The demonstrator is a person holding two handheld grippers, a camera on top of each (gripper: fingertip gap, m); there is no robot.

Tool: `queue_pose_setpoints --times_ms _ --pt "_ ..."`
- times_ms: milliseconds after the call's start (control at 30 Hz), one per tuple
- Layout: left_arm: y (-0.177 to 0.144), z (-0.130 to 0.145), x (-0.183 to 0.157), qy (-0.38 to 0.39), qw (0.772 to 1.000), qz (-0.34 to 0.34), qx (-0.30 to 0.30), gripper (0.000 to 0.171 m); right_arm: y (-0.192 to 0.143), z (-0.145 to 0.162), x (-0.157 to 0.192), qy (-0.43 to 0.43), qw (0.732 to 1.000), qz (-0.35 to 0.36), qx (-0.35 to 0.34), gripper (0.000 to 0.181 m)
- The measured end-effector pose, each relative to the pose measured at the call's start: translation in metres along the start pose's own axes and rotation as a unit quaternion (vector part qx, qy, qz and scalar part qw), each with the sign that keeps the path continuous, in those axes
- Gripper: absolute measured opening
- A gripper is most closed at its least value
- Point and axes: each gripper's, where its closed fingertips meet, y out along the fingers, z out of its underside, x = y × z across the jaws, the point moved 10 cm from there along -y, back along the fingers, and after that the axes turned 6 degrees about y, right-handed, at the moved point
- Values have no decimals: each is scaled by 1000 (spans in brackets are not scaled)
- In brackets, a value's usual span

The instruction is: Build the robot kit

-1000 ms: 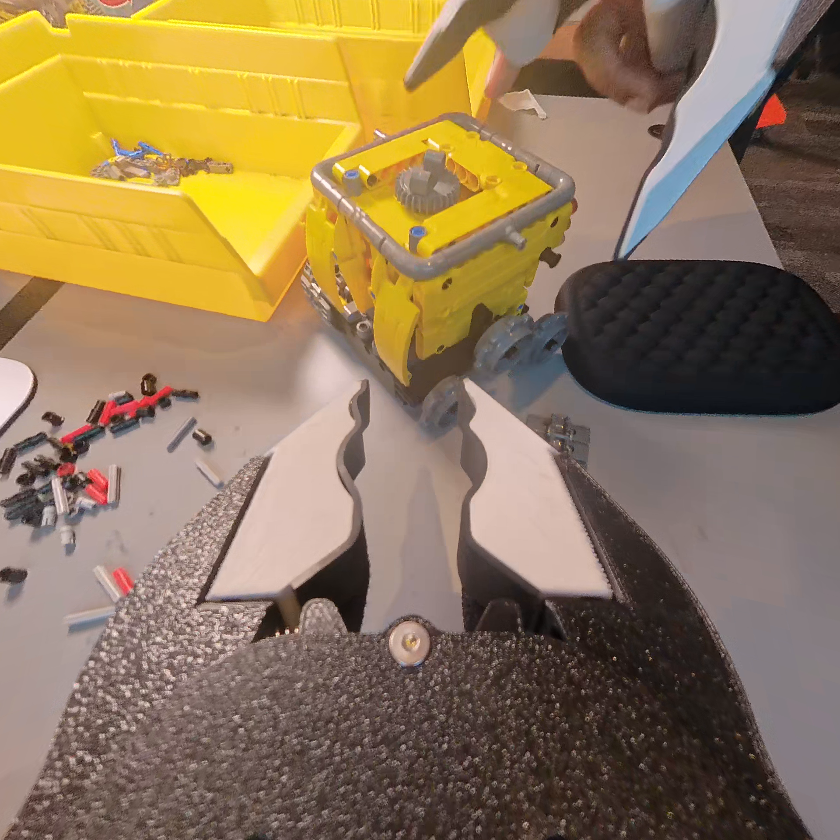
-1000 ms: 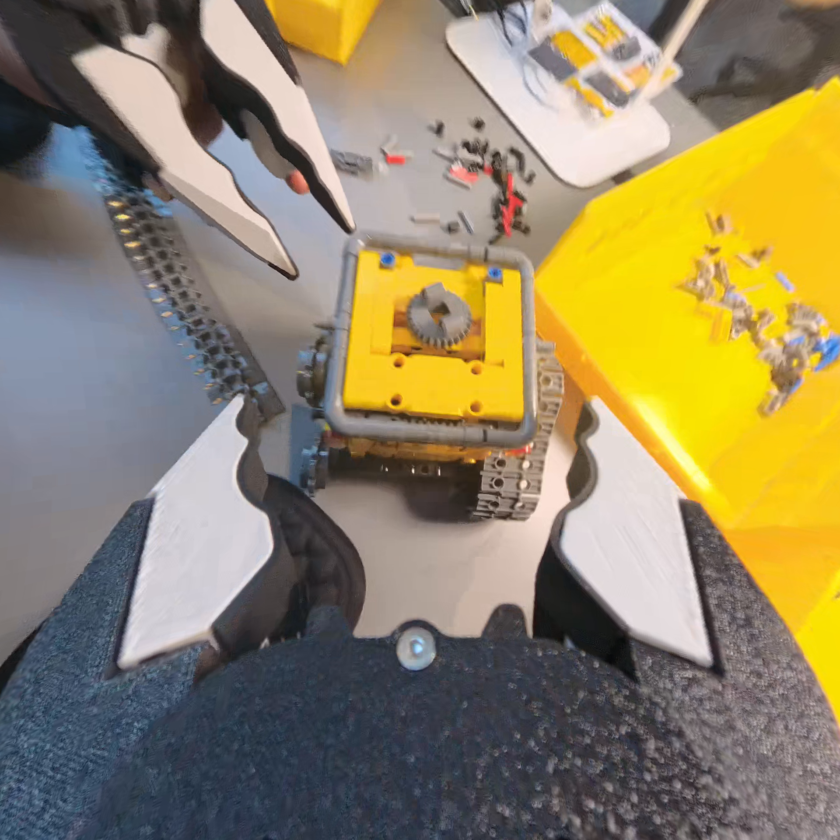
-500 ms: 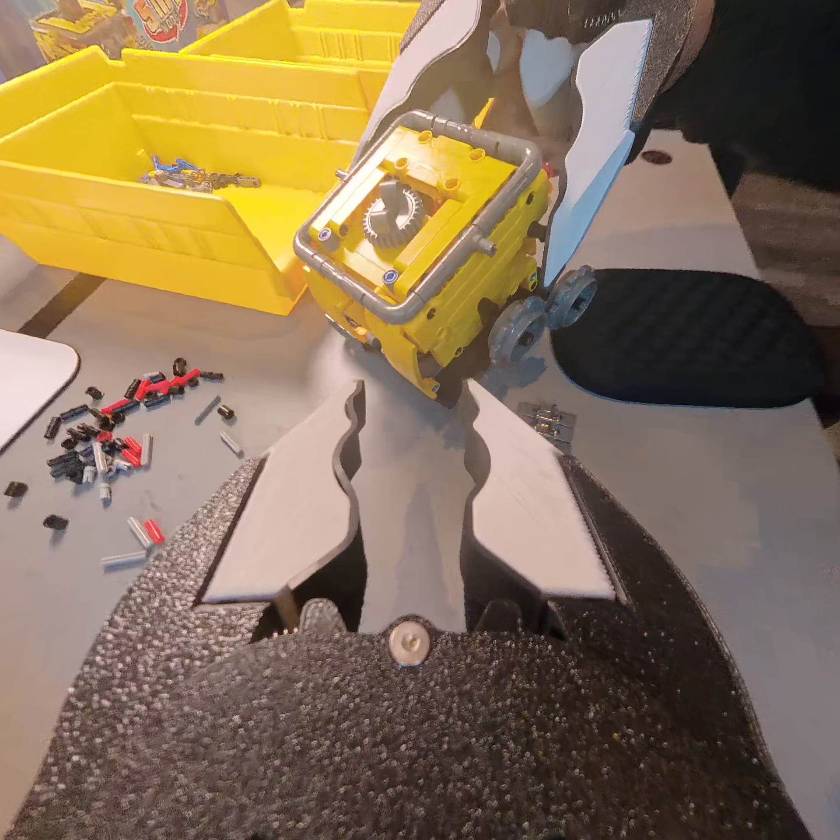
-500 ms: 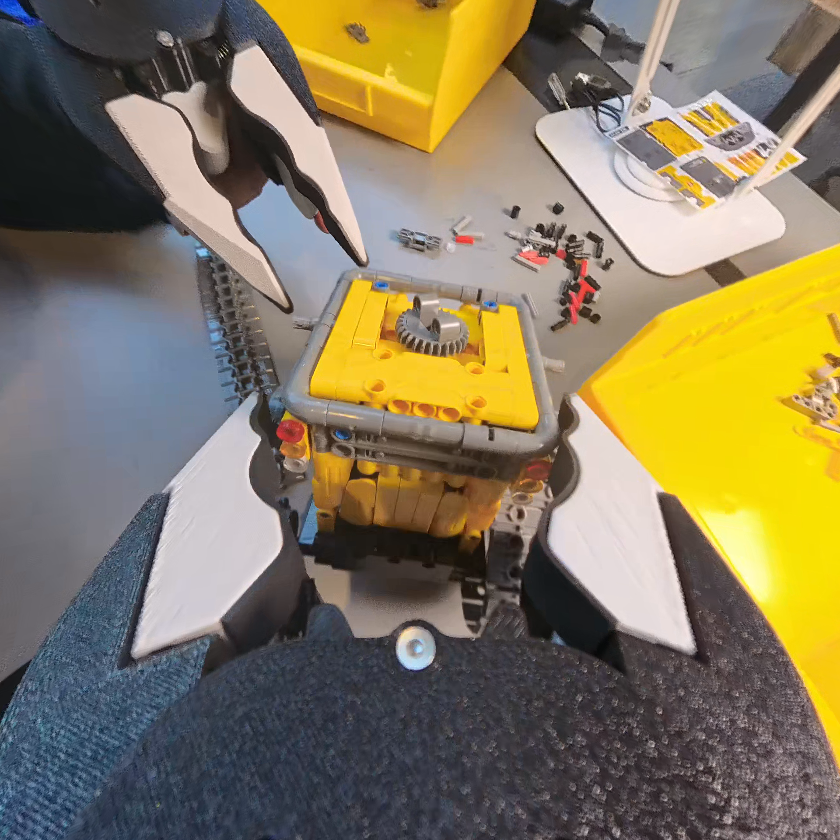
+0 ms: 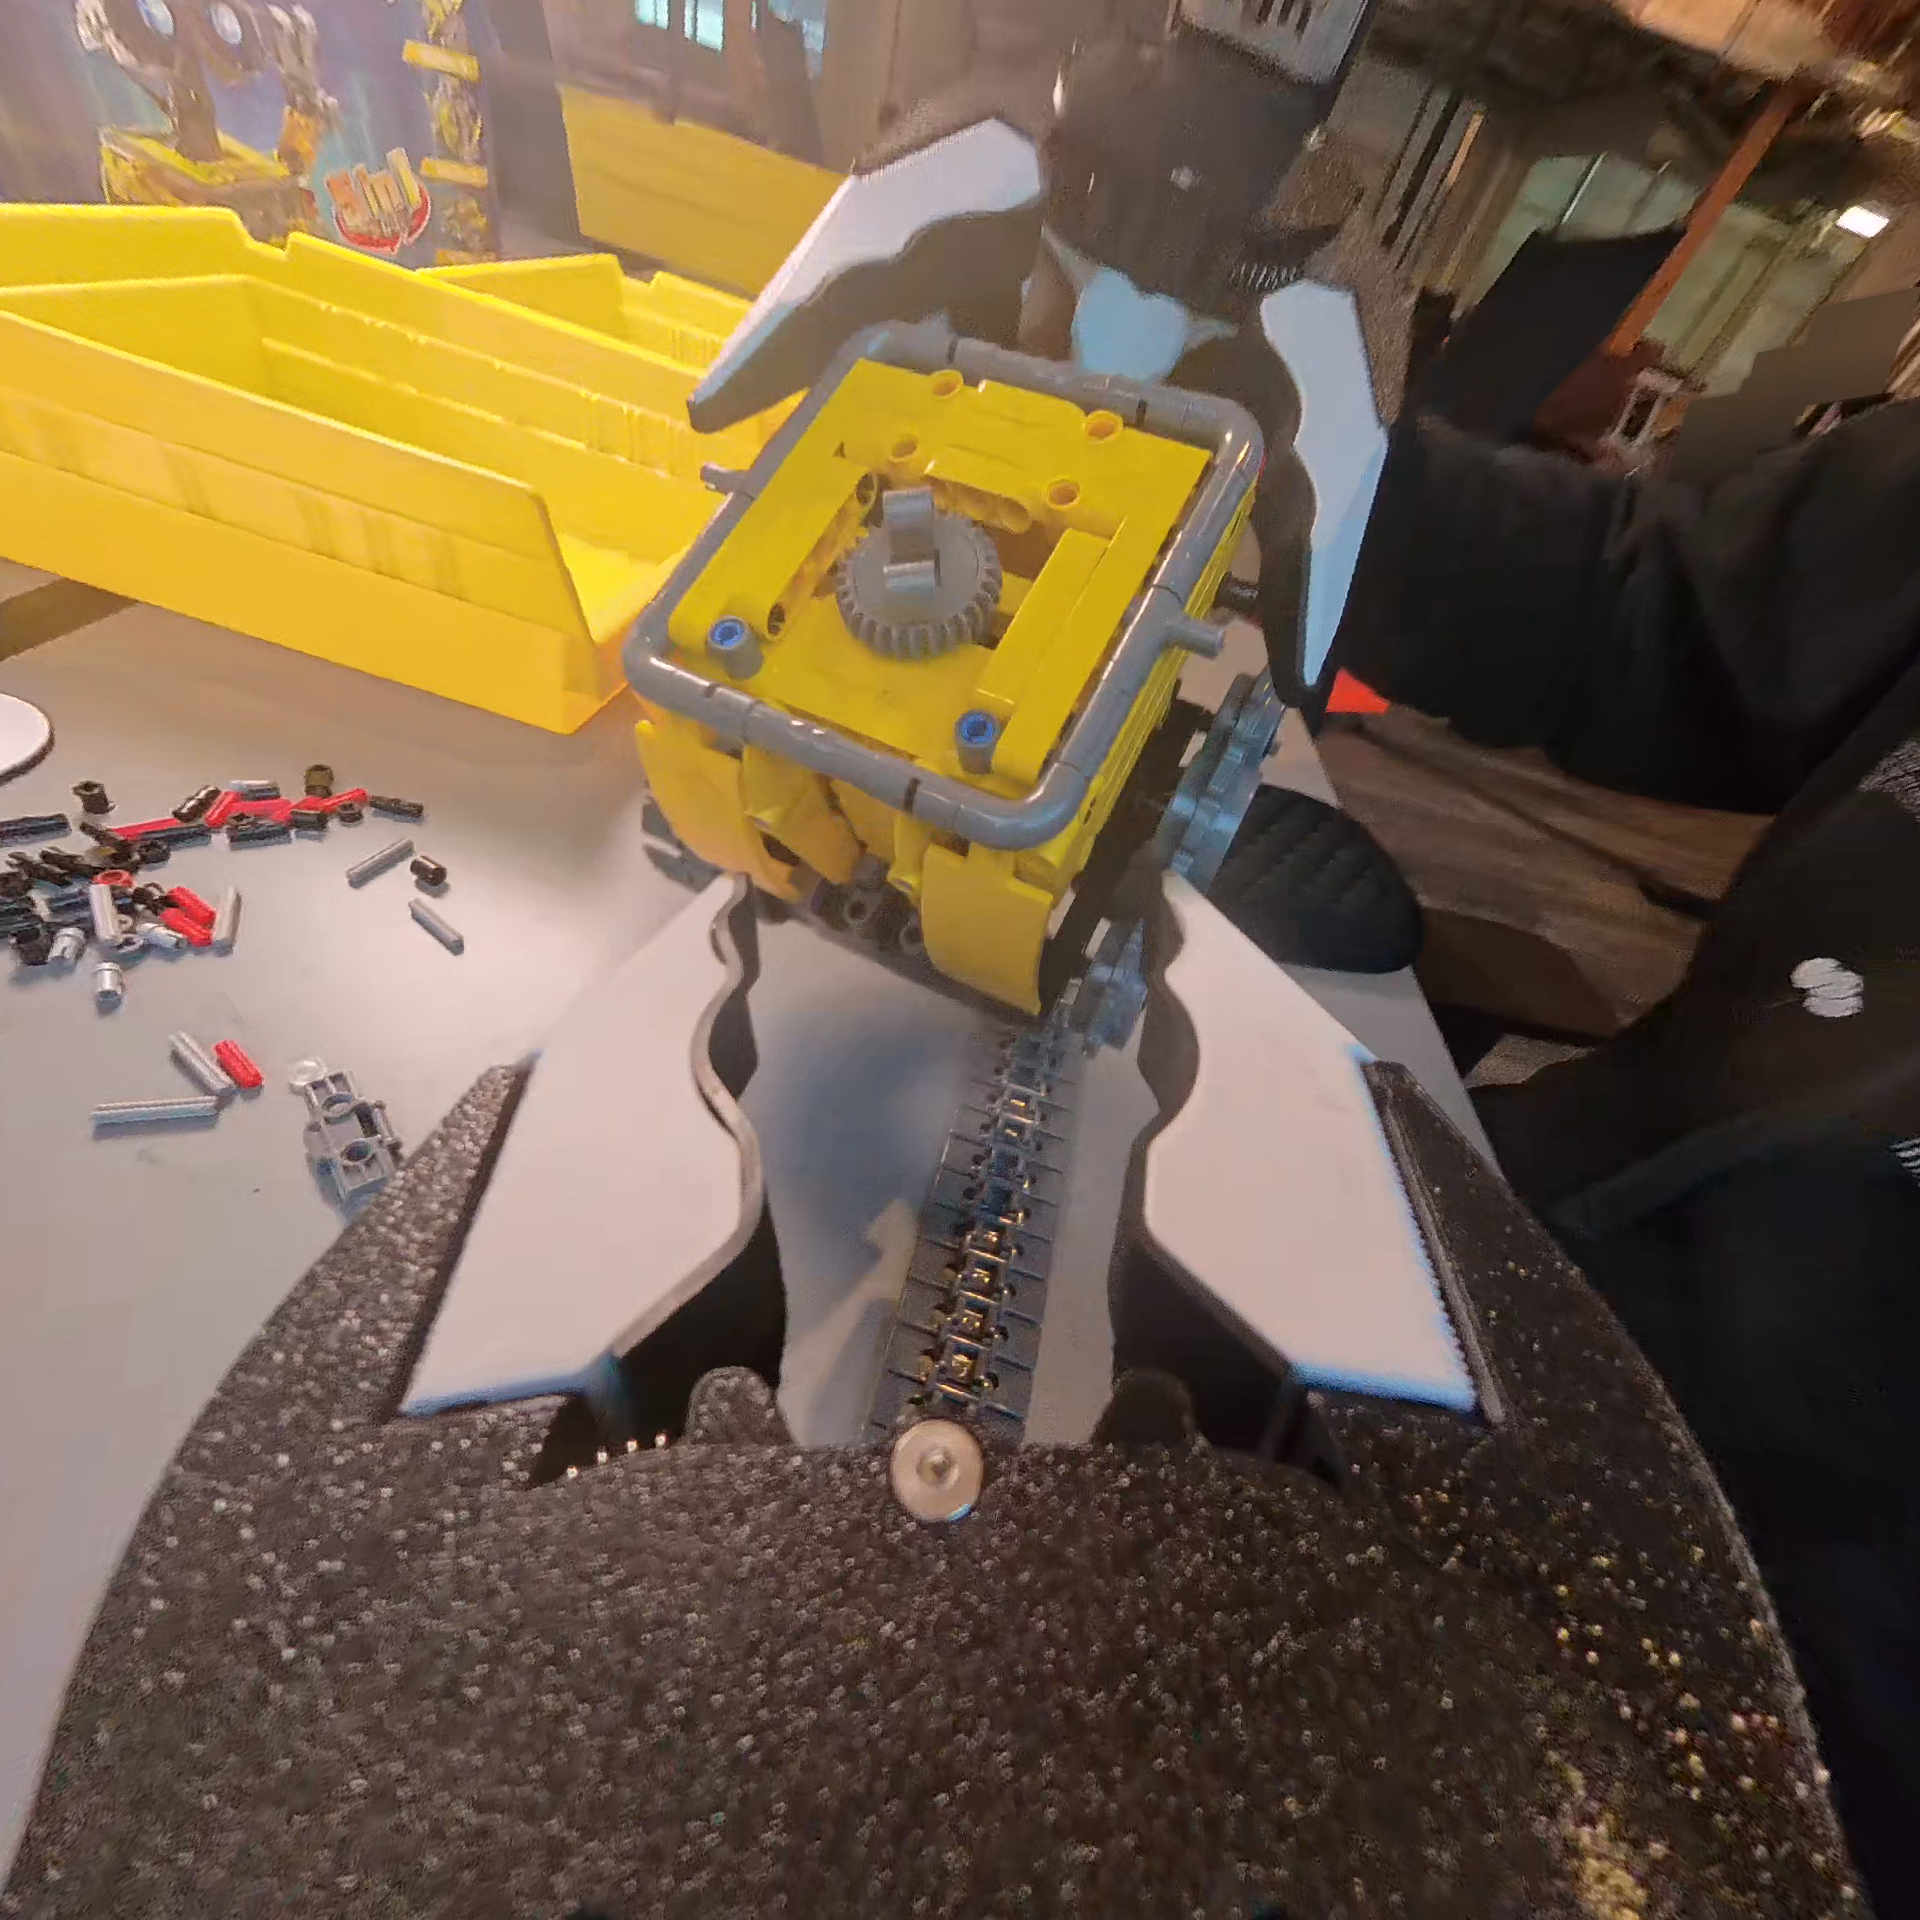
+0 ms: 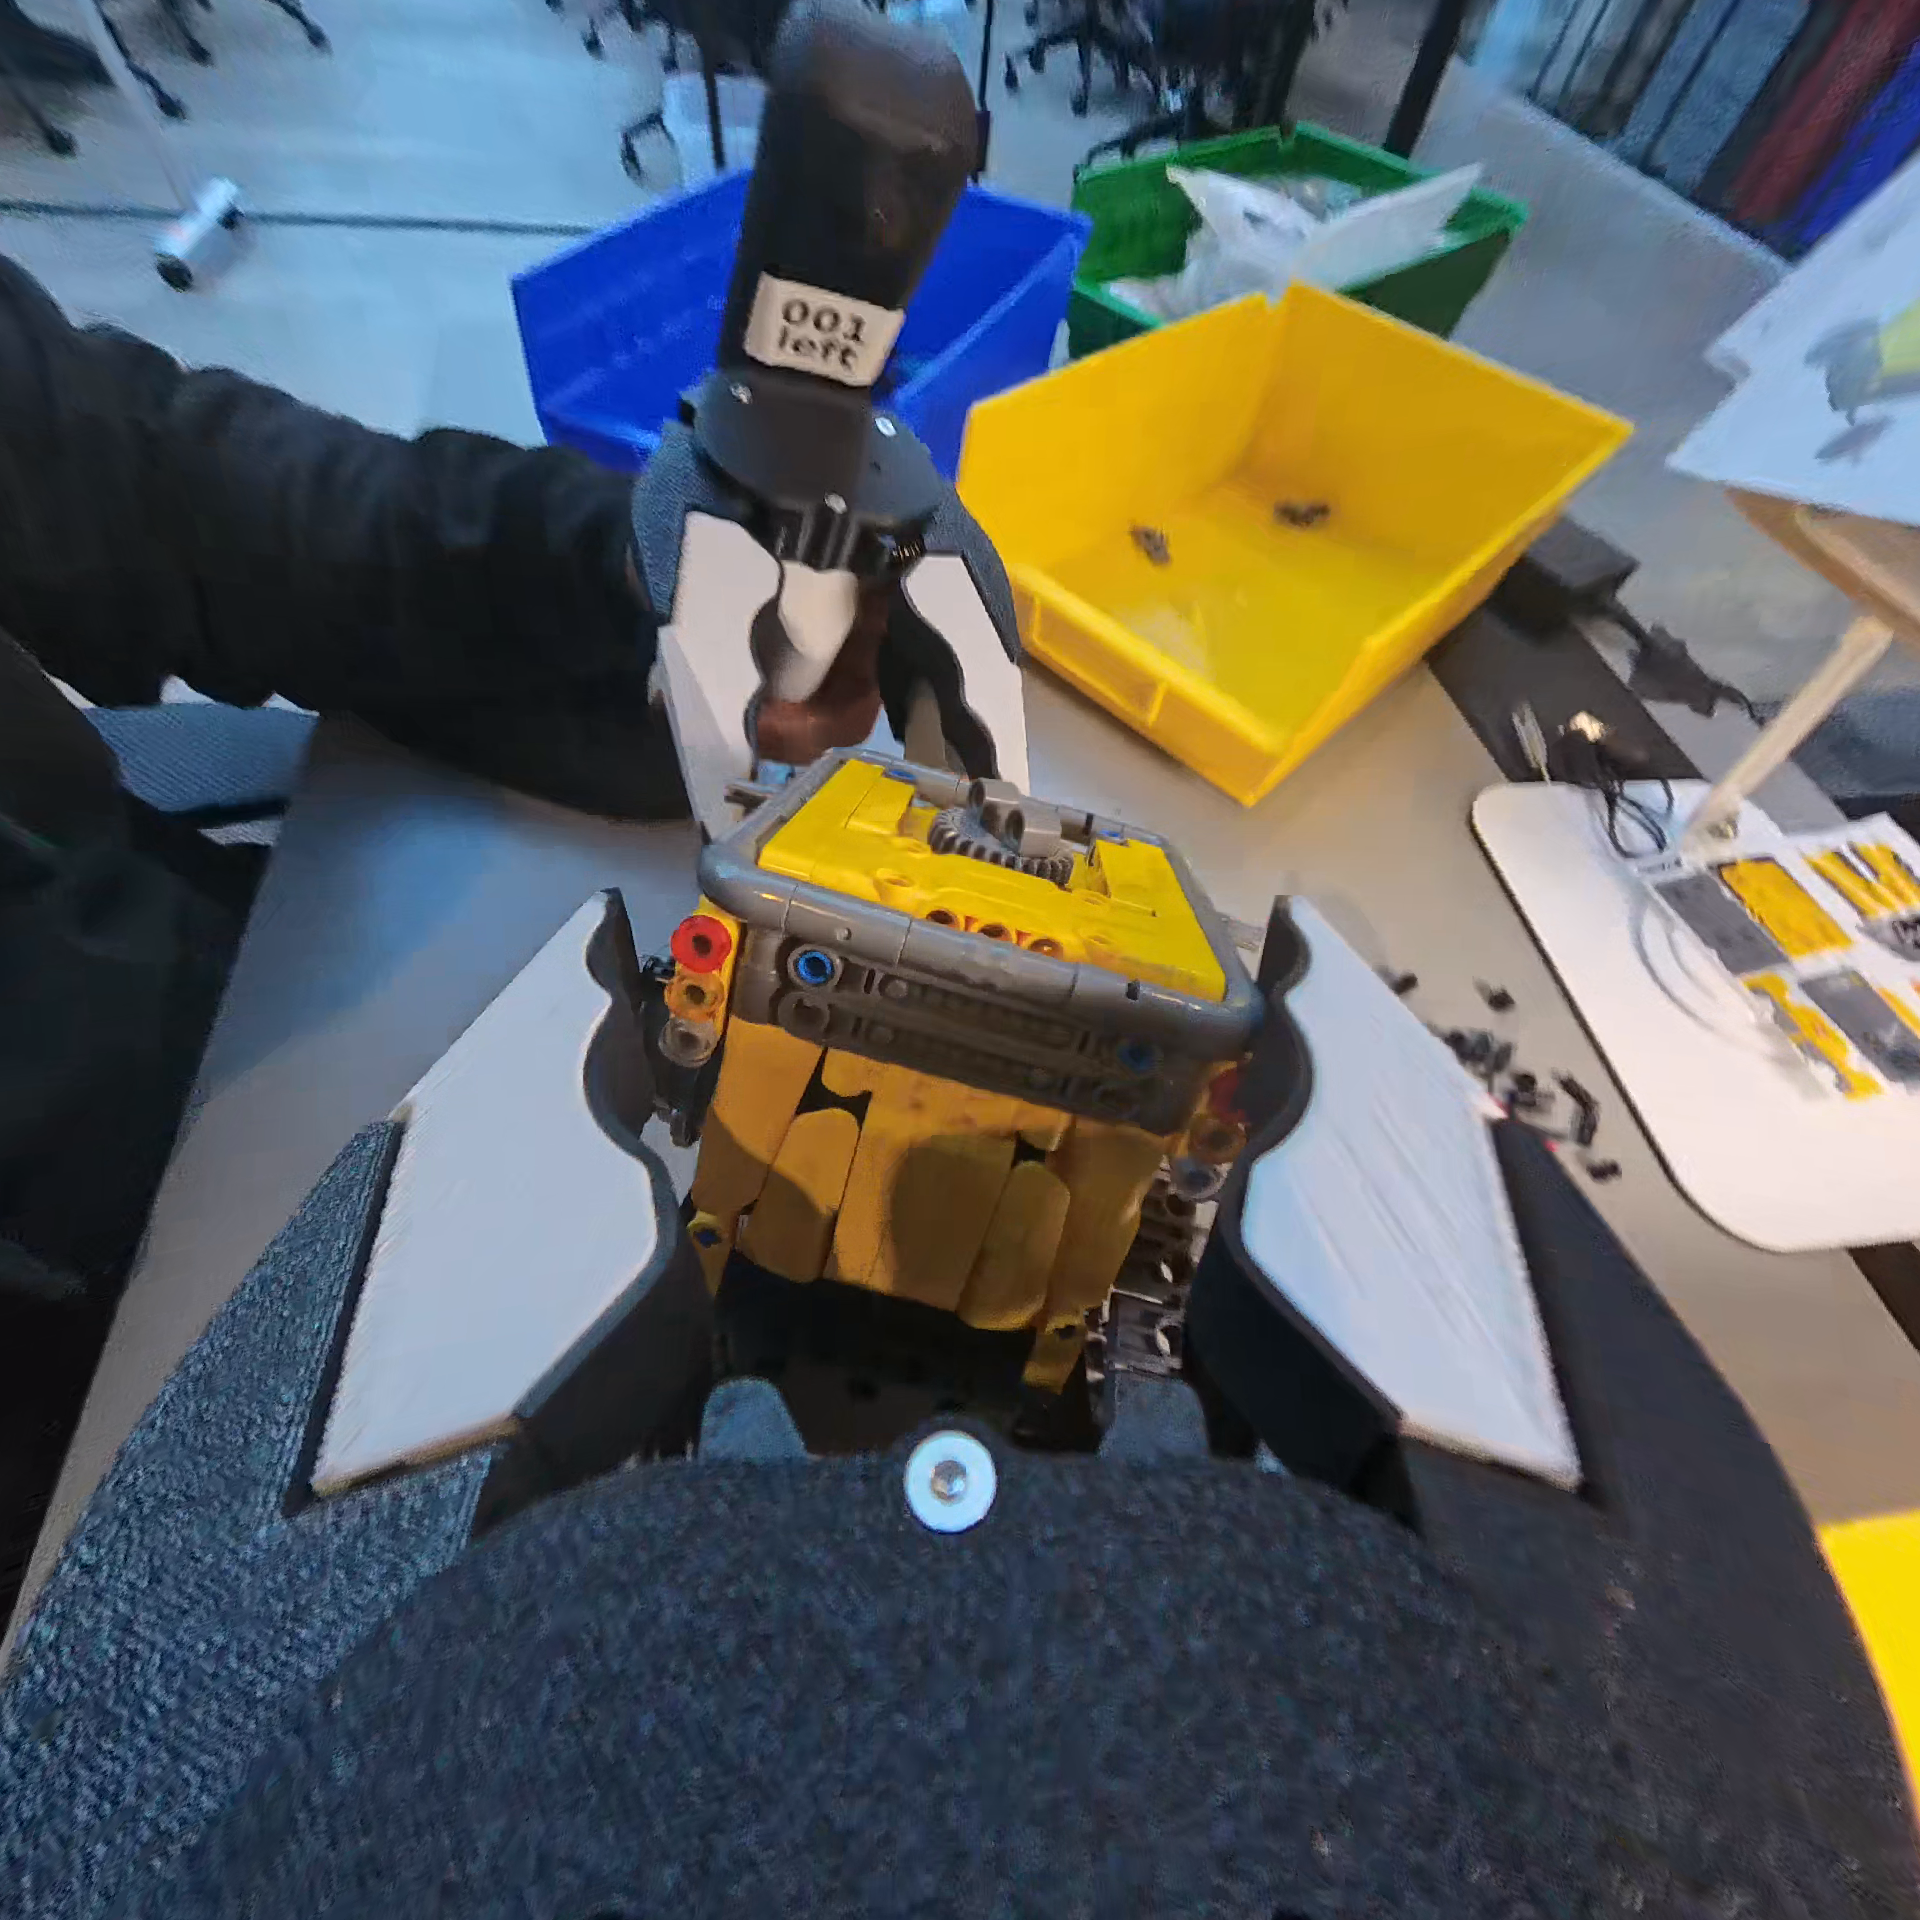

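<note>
Lifted since the earlier frame, the yellow brick vehicle [image 6: 966, 1049] now hangs tilted above the counter [image 5: 312, 1195], clamped in my right claw [image 6: 951, 1039]. My left claw [image 5: 945, 935] gapes, released, just before it over a track strip [image 5: 987, 1226]. Left of the vehicle, a yellow bin [image 5: 312, 499] and loose pins [image 5: 135, 873]; beyond it, another yellow bin [image 6: 1288, 540] holding two small parts.

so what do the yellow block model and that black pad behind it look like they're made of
The yellow block model, clamped by the right gripper, looks like hard moulded plastic: glossy panels, round pin holes, a grey toothed gear. The black pad seems soft, perhaps foam or fabric: matte, with a quilted, dimpled surface. Little of it shows, so that's less certain.
</note>
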Motion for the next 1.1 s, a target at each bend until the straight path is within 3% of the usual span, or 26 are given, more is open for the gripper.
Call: queue_pose_setpoints --times_ms 100,333,467,1100 --pt "-18 -3 -5 19 999 10 -33 36 17 -2 2 -20 999 -8 -27 118" --pt "-45 2 -17 88 993 -72 26 35 51 11 0 -37 999 -32 6 118" --pt "-44 10 -21 109 987 -97 61 35 61 25 -3 -37 998 -44 22 119" --pt "3 8 -26 183 972 -112 97 35 28 60 -7 -48 998 -3 37 118"
